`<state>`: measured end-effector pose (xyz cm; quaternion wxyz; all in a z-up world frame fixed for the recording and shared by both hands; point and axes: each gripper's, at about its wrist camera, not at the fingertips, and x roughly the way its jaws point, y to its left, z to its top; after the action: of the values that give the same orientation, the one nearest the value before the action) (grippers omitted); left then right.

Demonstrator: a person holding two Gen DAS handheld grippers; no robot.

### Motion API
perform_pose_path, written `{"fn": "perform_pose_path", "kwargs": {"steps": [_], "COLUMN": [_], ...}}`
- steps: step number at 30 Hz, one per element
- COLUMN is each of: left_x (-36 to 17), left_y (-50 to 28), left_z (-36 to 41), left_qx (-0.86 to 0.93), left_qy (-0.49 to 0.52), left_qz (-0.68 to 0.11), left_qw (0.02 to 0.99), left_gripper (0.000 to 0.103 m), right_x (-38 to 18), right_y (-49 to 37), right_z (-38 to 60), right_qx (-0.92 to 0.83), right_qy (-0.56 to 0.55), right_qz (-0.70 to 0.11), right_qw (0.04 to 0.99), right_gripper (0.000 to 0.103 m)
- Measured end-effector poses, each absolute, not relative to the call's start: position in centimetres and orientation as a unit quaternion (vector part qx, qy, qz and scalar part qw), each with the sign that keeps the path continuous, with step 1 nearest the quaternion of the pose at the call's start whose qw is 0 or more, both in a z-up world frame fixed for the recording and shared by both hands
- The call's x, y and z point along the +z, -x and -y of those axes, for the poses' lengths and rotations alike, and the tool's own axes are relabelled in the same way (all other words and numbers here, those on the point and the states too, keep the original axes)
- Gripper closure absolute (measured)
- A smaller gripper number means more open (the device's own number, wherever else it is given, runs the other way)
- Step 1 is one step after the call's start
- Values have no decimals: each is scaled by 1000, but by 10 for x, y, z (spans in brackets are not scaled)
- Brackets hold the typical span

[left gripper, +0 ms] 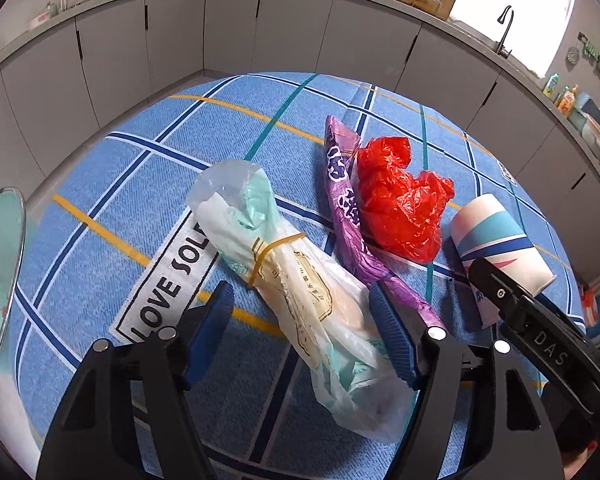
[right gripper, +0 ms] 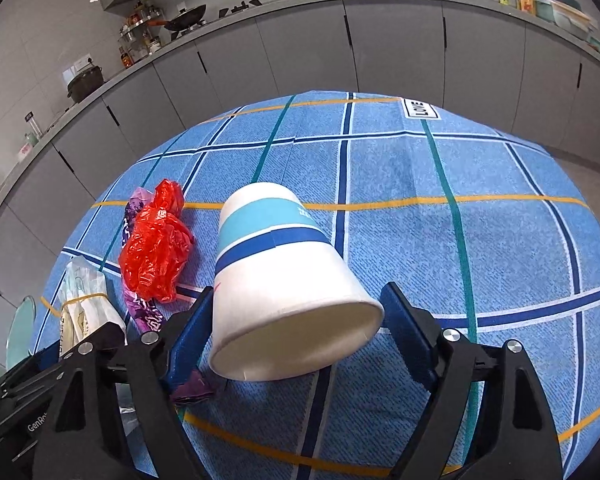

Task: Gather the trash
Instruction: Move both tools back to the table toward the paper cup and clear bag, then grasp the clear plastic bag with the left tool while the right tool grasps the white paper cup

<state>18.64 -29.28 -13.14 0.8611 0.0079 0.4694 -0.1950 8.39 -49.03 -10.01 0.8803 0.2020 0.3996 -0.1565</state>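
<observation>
On the blue checked tablecloth (left gripper: 100, 216) a rolled clear plastic bag (left gripper: 300, 280), bound by a yellow rubber band (left gripper: 274, 250), lies between the blue pads of the left gripper (left gripper: 302, 334); the right pad touches it, the left stands apart. Beside it lie a purple wrapper (left gripper: 346, 208) and a crumpled red plastic bag (left gripper: 400, 200). The right gripper (left gripper: 540, 320) reaches over a tipped paper cup (left gripper: 496, 236).

A wrapper (left gripper: 350, 216) lies between a bundle (left gripper: 296, 280) and a bag (left gripper: 400, 200).
</observation>
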Motion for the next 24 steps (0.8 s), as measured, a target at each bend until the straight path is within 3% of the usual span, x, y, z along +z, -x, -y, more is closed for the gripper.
{"fn": "perform_pose_path", "kwargs": {"steps": [7, 24], "left_x": [-134, -134], "left_y": [-186, -186], "left_z": [296, 296], "left_qx": [-203, -216], "left_qy": [-3, 8], "left_qz": [-472, -468], "left_qw": [858, 857], "left_gripper": [43, 66], "right_x": [-102, -101], "right_y": [-82, -66], "right_z": [491, 491], "right_qx": [-152, -154], "right_qy": [-211, -234], "right_qz": [-393, -369], "right_qw": [882, 886], "right_gripper": [30, 34]}}
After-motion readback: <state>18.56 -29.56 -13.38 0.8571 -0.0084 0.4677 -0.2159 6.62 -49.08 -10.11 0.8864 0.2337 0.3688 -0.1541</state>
